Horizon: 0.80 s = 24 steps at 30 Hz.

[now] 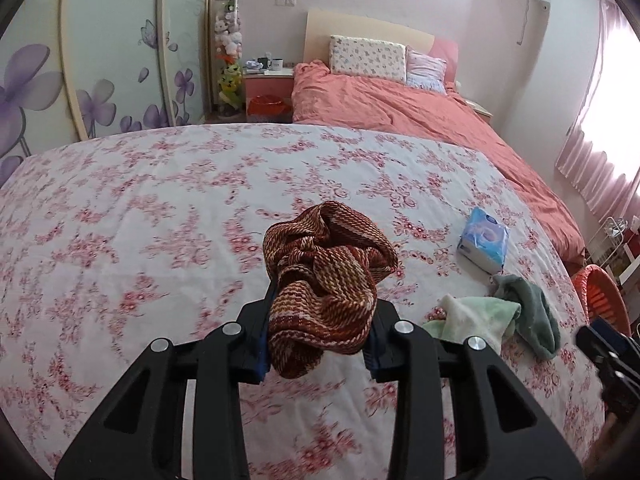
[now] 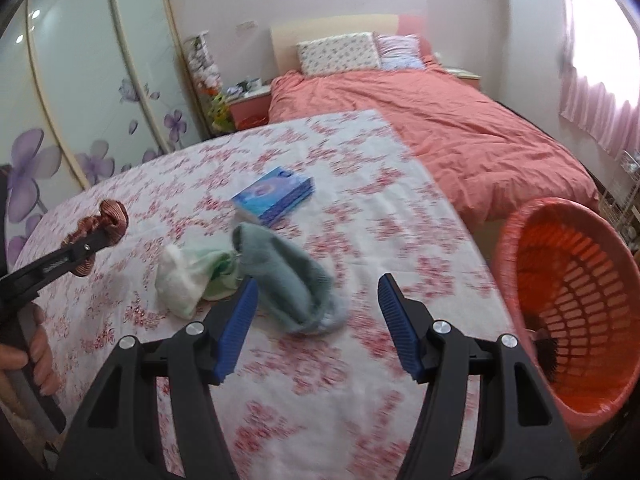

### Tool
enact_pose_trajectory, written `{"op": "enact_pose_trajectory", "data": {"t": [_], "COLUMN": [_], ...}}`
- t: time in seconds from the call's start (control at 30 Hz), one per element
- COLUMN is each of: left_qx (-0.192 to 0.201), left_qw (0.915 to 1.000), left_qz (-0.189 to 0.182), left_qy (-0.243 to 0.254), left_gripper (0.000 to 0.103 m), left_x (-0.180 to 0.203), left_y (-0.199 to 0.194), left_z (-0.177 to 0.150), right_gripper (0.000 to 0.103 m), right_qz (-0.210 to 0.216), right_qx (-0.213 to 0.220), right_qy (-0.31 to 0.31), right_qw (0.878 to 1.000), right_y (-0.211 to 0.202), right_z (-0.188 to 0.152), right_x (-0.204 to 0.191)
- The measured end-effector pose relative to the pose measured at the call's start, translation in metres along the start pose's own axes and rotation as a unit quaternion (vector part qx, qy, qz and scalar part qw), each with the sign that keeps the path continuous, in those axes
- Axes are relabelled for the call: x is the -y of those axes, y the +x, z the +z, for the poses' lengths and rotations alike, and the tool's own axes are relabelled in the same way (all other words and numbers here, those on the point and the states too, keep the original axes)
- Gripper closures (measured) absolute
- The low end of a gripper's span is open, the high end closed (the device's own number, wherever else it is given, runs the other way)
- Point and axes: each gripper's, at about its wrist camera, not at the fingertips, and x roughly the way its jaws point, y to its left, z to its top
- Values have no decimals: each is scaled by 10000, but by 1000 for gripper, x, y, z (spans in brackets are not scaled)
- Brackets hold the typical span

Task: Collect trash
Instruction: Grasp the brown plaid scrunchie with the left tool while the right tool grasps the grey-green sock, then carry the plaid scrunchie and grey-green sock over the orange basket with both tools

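Floral sheeting covers the table (image 1: 120,208), with a pink bed behind. Toward its left side, the left gripper (image 1: 318,344) is clamped on a bunched brown knit cloth (image 1: 328,280), lifted clear of the sheet; it looks soft, light and floppy, so a pinch through the bulk should hold. Near the right edge lie a pale green cloth (image 2: 188,280) touching a grey-green one (image 2: 288,280), equally limp. The right gripper (image 2: 316,328) hovers spread wide above them. Beyond the edge stands the orange basket (image 2: 516,240).

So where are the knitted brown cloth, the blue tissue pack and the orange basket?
knitted brown cloth (image 1: 324,292): left wrist view, middle of the bunched knit.
blue tissue pack (image 2: 274,196): right wrist view, its top face.
orange basket (image 2: 516,232): right wrist view, near rim.
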Motion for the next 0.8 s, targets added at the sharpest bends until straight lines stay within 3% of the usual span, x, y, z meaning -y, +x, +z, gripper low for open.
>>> {"op": "enact_pose_trajectory", "data": {"t": [0.17, 0.33, 0.43, 0.5, 0.6, 0.8], "left_qx": [26, -12, -22, -37, -52, -35], "left_qw": [10000, 9999, 9999, 9998, 9998, 9995], "left_qz": [-68, -121, -131, -145, -179, -302], "left_qy": [-48, -99, -94, -93, -87, -12], "left_gripper": [68, 68, 68, 68, 68, 68], "left_x": [-7, -12, -12, -11, -7, 8], "left_y": [-7, -10, -10, -9, -9, -14], "left_z": [-3, -7, -9, -10, -11, -14], "right_gripper": [41, 42, 56, 74, 91, 95], "right_qz": [96, -123, -209, -245, -235, -345], "right_qx": [-361, -608, -607, -598, -569, -261], "right_qy": [-231, -306, -257, -170, 26, 257], "right_qw": [9990, 9976, 9976, 9978, 9981, 9987], "right_y": [27, 47, 48, 47, 42, 17], "right_z": [5, 6, 5, 5, 4, 0], "right_x": [-20, -24, -19, -12, 0, 18]}}
